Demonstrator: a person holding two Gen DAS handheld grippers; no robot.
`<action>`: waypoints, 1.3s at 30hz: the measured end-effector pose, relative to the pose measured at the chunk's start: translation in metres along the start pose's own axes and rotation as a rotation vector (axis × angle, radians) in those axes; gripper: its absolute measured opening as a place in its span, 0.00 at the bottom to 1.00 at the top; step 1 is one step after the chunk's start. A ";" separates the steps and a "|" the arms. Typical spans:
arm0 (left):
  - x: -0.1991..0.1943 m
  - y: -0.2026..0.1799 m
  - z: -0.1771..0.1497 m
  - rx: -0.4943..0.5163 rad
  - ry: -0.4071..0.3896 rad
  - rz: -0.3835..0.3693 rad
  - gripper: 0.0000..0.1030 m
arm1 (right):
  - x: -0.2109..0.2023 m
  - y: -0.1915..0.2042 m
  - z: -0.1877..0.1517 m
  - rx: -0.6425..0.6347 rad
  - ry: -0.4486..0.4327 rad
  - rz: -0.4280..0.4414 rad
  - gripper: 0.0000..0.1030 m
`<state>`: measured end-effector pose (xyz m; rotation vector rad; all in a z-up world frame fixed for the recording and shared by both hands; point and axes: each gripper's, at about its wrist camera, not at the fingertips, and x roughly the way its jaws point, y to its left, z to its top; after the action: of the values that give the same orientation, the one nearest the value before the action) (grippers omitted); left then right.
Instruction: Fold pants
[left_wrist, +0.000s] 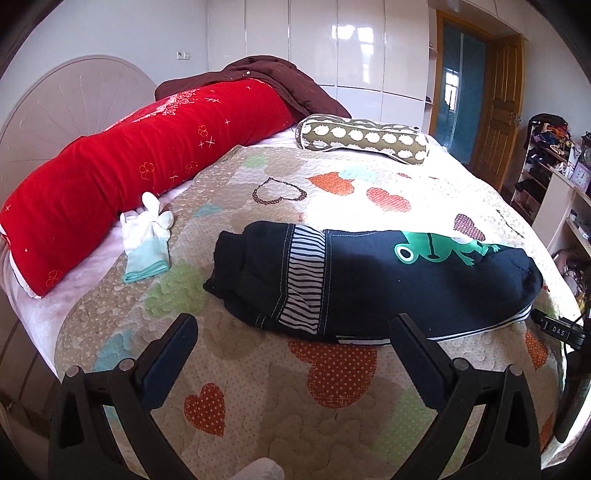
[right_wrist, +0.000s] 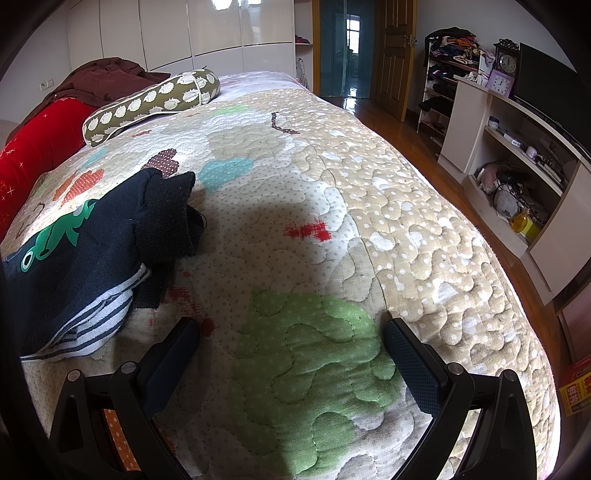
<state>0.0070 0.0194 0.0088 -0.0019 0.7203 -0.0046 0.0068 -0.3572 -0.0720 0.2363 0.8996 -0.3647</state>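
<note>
left hand-held gripper (left_wrist: 293, 332): jaws wide apart, empty, just short of the pants | pants (left_wrist: 369, 280): navy bundle with frog print on the bed's quilt (right_wrist: 332, 221), folded lengthwise; likely soft, light, floppy; grip at cuff or waistband edge | right hand-held gripper (right_wrist: 291, 328): spread wide, empty, right of the pants

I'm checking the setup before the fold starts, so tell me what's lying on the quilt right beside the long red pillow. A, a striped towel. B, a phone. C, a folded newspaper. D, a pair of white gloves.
D: the left wrist view shows the white gloves with pale blue cuffs on the quilt next to the red pillow, well apart from the navy pants.
</note>
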 end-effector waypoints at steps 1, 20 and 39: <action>0.001 -0.001 0.000 0.000 0.005 -0.006 1.00 | 0.000 0.000 0.000 0.000 0.000 0.000 0.99; -0.037 -0.016 0.008 0.002 -0.071 -0.106 1.00 | 0.000 0.000 0.000 0.000 0.000 0.000 0.99; -0.025 -0.004 0.002 0.040 -0.062 0.013 1.00 | 0.000 0.000 0.000 0.001 0.000 0.000 0.99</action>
<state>-0.0109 0.0158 0.0268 0.0402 0.6586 -0.0065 0.0068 -0.3572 -0.0719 0.2368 0.8993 -0.3650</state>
